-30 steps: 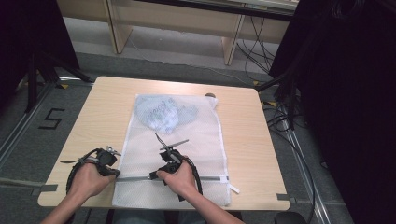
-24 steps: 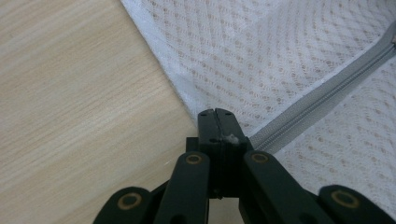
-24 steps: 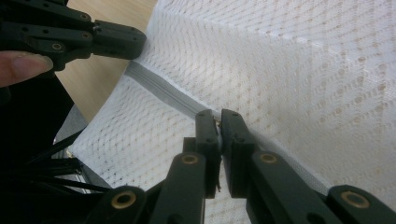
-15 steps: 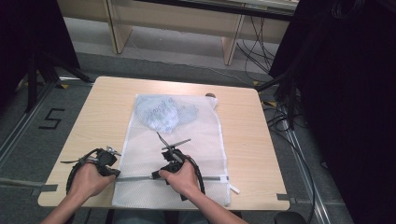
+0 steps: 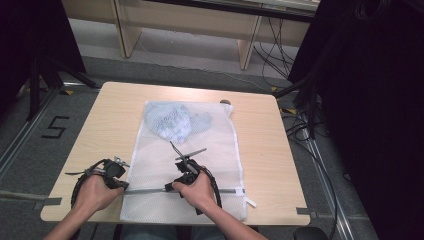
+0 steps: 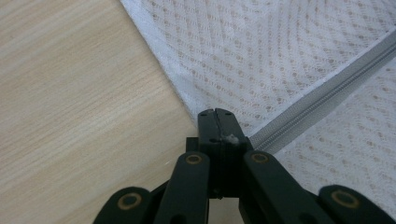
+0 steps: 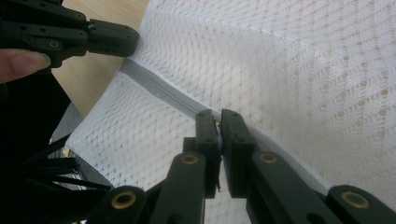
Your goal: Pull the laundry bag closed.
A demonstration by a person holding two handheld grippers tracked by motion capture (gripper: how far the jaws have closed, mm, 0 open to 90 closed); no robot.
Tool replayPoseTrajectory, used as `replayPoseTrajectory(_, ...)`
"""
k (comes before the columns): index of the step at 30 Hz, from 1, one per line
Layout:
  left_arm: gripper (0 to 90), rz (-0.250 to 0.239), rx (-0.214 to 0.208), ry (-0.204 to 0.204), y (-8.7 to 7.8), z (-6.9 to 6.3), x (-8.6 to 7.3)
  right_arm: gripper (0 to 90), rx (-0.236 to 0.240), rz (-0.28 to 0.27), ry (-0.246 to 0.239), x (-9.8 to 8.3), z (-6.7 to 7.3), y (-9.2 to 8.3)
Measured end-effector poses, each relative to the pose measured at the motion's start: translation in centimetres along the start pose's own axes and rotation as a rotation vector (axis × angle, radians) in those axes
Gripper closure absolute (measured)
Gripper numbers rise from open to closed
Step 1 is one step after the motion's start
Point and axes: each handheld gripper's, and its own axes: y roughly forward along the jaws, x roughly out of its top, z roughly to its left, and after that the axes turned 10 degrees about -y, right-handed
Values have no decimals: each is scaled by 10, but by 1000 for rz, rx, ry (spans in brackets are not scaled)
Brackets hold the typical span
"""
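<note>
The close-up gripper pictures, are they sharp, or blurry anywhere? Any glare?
Left gripper view: mesh bag weave and zipper sharp, table grain crisp. Right gripper view: bag's far right washed pale by light, thumb at left edge soft. High view: even light, dark corners.

mesh bag (image 5: 200, 165): 1 | zipper (image 6: 327, 98): 1 | bundle inside bag (image 5: 172, 120): 1 | table (image 5: 260, 150): 1

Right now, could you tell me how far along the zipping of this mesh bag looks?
Done: the blue garment lies inside the mesh bag. In hand: the left gripper is clamped at the zipper end on the bag's edge; the right gripper pinches something small, seemingly the slider, midway along. Left: the run to the far end.
</note>
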Motion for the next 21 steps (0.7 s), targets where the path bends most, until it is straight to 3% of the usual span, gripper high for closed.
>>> replayPoseTrajectory(6, 900, 0, 0, 1, 0, 0, 0, 870, -3, 16, 22, 0, 1, -1)
replayPoseTrajectory(7, 900, 0, 1, 2, 0, 0, 0, 870, -26, 32, 28, 0, 1, -1)
replayPoseTrajectory(10, 900, 0, 0, 1, 0, 0, 0, 870, -1, 10, 11, 0, -1, -2)
replayPoseTrajectory(11, 900, 1, 1, 2, 0, 0, 0, 870, -17, 19, 9, -1, -2, -2)
replayPoseTrajectory(13, 900, 1, 1, 2, 0, 0, 0, 870, -1, 18, 22, -1, -2, -4)
replayPoseTrajectory(14, 900, 2, 1, 2, 0, 0, 0, 870, -20, 24, 26, -1, -2, -4)
replayPoseTrajectory(17, 900, 1, 0, 2, 0, 0, 0, 870, -7, 16, 11, -1, -4, -5)
replayPoseTrajectory(19, 900, 1, 2, 4, 0, 0, 0, 870, -22, 23, 32, -2, -3, -6)
replayPoseTrajectory(21, 900, 4, 1, 6, 0, 0, 0, 870, -18, 11, 24, -2, -4, -7)
